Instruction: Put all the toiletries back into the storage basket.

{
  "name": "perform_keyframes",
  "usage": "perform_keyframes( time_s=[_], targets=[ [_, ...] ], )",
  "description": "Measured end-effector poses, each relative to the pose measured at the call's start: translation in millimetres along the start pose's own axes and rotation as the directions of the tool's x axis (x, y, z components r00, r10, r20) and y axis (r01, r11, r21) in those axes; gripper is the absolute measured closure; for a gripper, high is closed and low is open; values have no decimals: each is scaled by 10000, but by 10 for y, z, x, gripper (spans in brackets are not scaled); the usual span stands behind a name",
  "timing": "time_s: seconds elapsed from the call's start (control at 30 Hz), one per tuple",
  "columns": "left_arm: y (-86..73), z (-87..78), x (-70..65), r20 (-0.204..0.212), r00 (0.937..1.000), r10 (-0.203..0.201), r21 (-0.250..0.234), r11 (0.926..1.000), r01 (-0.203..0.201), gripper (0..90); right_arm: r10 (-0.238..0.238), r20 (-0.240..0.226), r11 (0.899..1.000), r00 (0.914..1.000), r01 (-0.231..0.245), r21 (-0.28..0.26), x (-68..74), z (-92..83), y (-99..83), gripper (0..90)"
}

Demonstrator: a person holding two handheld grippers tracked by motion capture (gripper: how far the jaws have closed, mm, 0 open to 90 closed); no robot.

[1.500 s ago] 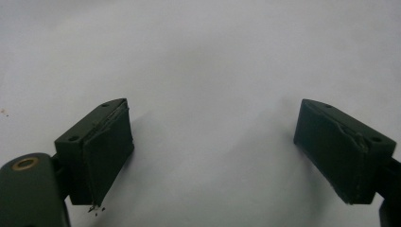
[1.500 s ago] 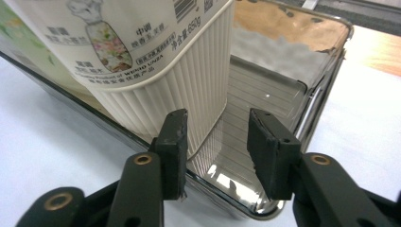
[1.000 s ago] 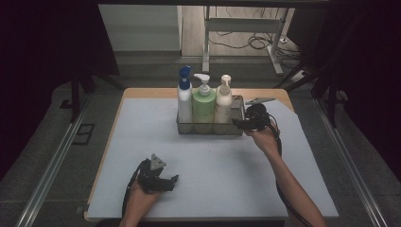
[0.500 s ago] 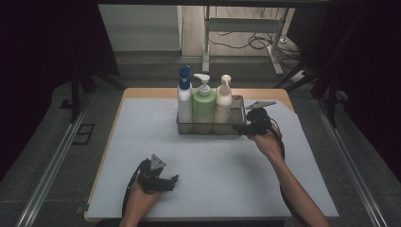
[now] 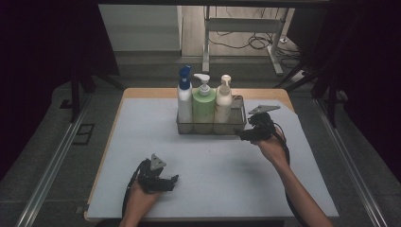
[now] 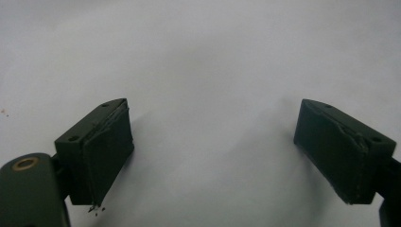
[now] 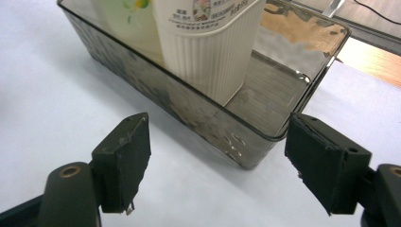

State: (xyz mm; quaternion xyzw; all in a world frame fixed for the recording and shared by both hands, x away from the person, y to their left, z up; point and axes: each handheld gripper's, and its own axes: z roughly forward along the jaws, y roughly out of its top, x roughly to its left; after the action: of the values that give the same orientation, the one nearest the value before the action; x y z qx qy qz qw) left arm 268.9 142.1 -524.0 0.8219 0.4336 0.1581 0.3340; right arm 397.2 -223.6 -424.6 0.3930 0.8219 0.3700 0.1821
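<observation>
Nearest, the left gripper (image 5: 174,179) rests spread and empty on the table (image 5: 142,142). Farther off, the right gripper (image 5: 242,135), jaws just widened with nothing between them, sits beside the tray (image 7: 265,135) holding three bottles (image 5: 204,101). Placing looks done; next, probably pull clear.

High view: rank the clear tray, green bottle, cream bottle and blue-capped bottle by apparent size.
1. Clear tray, widest by far.
2. Green bottle, the broadest bottle.
3 and 4. Cream bottle and blue-capped bottle: too alike to rank; the blue-capped one looks a little taller, the cream one a little wider.
</observation>
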Motion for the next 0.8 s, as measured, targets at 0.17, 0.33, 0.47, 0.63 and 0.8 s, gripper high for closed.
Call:
perform_keyframes(
  time_s=[0.17,0.33,0.47,0.63,0.8],
  targets=[
    [0,0,0,-2,10000,1,0,10000,-1,120,-115,-36,9999,9999,115,13,33,-71,-42,199],
    [0,0,-1,-2,10000,2,-3,10000,-2,121,-242,-88,9997,9997,242,30,67,-143,-93,175],
    [0,0,-1,-5,10000,2,-3,10000,-2,120,-481,-95,9986,9988,483,223,100,-189,-138,152],
    [0,0,1,-10,10000,31,-1,10000,-31,121,-699,-180,9972,9974,704,268,127,-268,-185,136],
    [0,0,1,-12,10000,35,-3,10000,-35,121,-977,-203,9942,9950,985,442,156,-347,-230,85]
  ],
)
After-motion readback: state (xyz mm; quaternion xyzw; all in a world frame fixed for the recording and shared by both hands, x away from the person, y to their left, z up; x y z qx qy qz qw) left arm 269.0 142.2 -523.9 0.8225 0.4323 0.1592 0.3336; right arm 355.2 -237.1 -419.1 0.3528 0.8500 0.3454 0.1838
